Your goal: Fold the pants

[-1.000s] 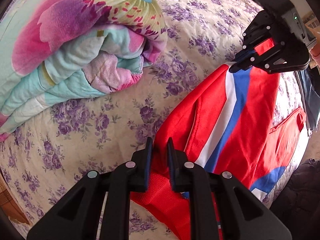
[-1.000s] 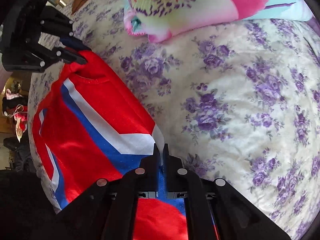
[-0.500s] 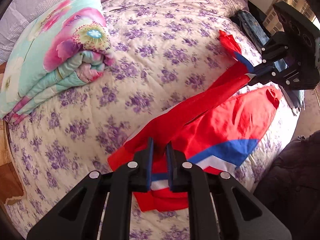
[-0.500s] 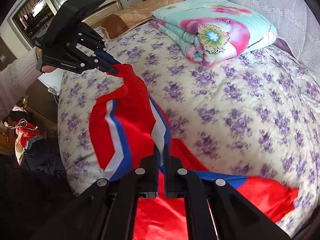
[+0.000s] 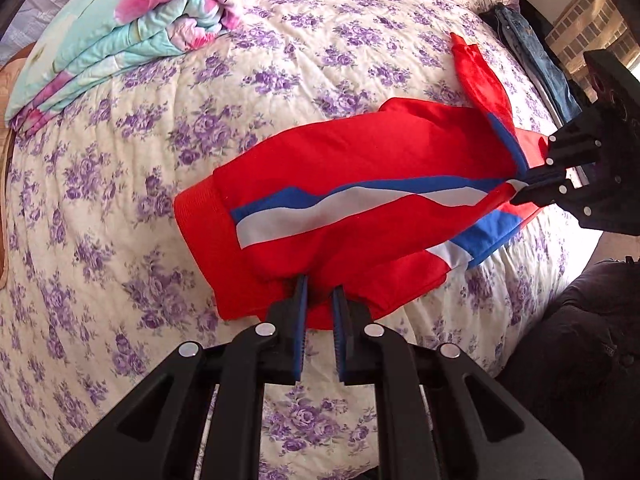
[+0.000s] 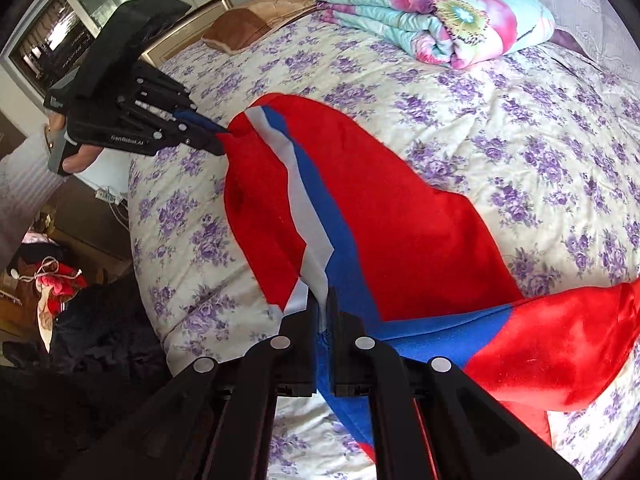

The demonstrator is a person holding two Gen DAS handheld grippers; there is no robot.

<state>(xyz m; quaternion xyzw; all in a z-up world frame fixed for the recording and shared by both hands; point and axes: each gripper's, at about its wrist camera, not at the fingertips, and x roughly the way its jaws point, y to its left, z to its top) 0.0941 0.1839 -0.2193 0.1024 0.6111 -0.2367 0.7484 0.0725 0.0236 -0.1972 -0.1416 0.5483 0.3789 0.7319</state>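
Observation:
Red pants [image 5: 360,152] with blue and white stripes hang stretched above the flowered bed between my two grippers; they also show in the right wrist view [image 6: 400,216]. My left gripper [image 5: 320,292] is shut on the red waist edge; it shows in the right wrist view [image 6: 214,136] at the upper left. My right gripper [image 6: 323,300] is shut on the striped edge; it shows in the left wrist view [image 5: 520,188] at the right. A loose red leg end [image 6: 560,340] trails off to the right.
The bed [image 5: 120,160] has a cream quilt with purple flowers. A folded floral blanket [image 5: 128,32] lies at the far side. Jeans [image 5: 532,60] lie at the bed's far right edge. Dark clothing [image 5: 580,340] lies beside the bed.
Both grippers have lifted the pants off the bed and pulled them taut between them. The upper leg has swung over, so the striped side now faces me.

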